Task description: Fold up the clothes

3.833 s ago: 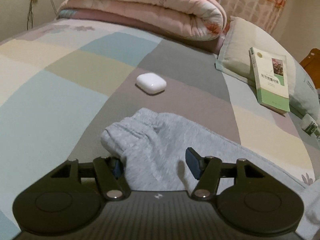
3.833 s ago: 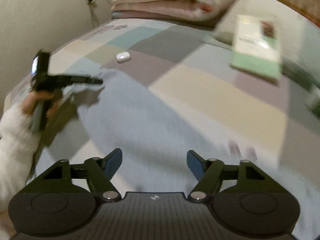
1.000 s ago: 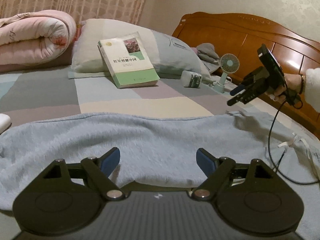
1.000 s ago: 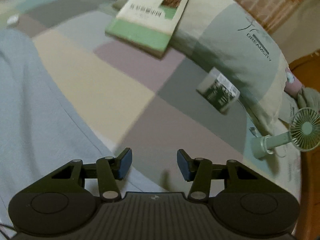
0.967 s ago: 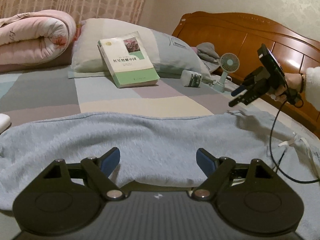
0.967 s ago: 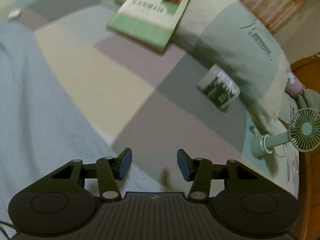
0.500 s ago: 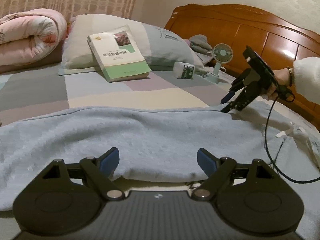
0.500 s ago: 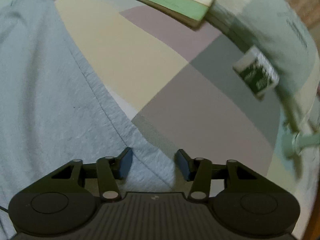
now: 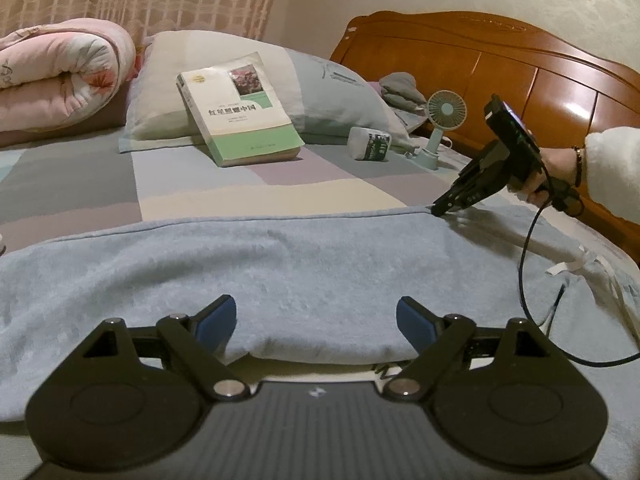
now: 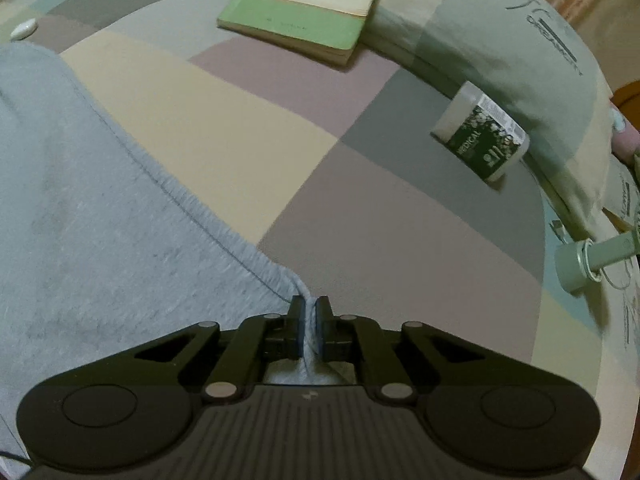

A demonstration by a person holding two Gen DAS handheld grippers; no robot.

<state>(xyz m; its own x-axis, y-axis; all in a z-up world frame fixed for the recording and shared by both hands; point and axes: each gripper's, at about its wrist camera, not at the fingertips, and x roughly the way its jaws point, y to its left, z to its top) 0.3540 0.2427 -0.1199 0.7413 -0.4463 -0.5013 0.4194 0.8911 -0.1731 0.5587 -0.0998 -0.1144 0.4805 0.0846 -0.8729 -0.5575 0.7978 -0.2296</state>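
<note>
Lengthwise, grey garment [image 9: 304,264] spans bed [image 9: 260,200] crosswise.

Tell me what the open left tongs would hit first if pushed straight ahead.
Most likely the pale blue fleece garment, whose near folded edge lies between the open left tongs; depth is uncertain.

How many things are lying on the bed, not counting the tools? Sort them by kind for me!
Clothes: 1, the blue-grey garment
Books: 1, the green book
Pillows: 1
Rolled quilts: 1
Bottles: 1
Little fans: 1
Small white cases: 1
Total: 7
</note>
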